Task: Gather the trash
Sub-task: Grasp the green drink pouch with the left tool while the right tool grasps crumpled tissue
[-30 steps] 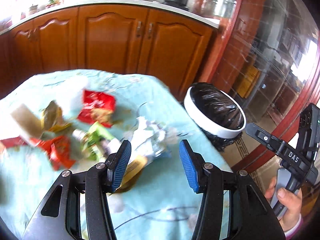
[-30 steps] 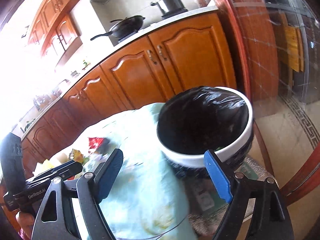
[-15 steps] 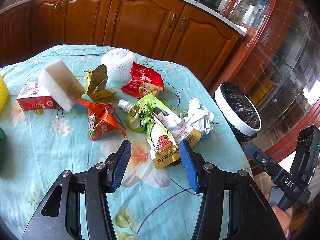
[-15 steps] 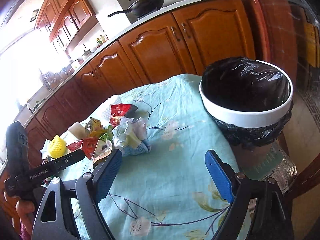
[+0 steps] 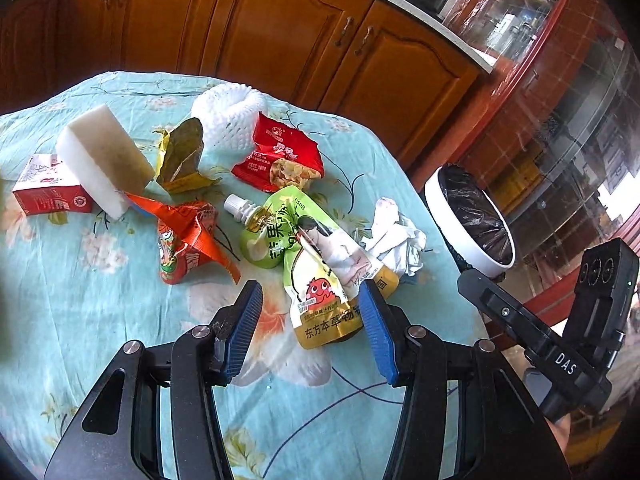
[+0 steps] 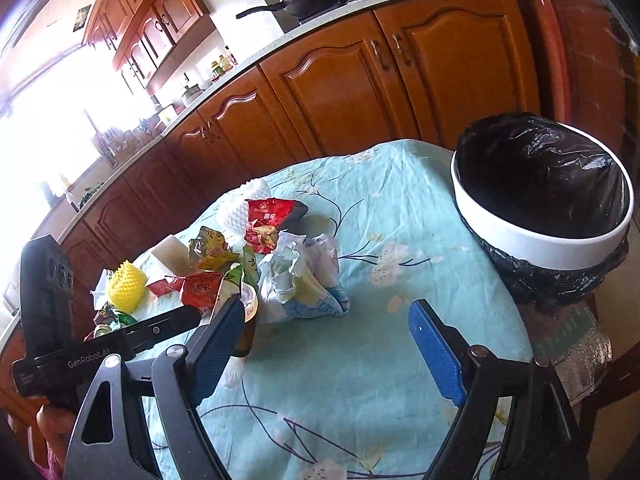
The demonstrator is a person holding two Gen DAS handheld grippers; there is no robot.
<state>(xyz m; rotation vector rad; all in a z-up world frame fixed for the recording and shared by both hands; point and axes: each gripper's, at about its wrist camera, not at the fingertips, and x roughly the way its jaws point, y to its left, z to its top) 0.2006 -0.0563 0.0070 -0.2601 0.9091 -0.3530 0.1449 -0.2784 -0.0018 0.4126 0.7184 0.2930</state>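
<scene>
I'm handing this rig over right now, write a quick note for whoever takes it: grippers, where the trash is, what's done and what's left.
Left gripper: open, empty, poised over the yellow-and-green spouted drink pouch.
Right gripper: open, empty, over bare floral tablecloth.
Bin: white-rimmed bin with black liner at the table's right edge; contents not visible.
On the table: crumpled white tissue, red snack packet, orange-red torn wrapper, white foam fruit net, white sponge block, red carton, yellow spiky ball.
Done: nothing evident. Left: bin everything.
</scene>
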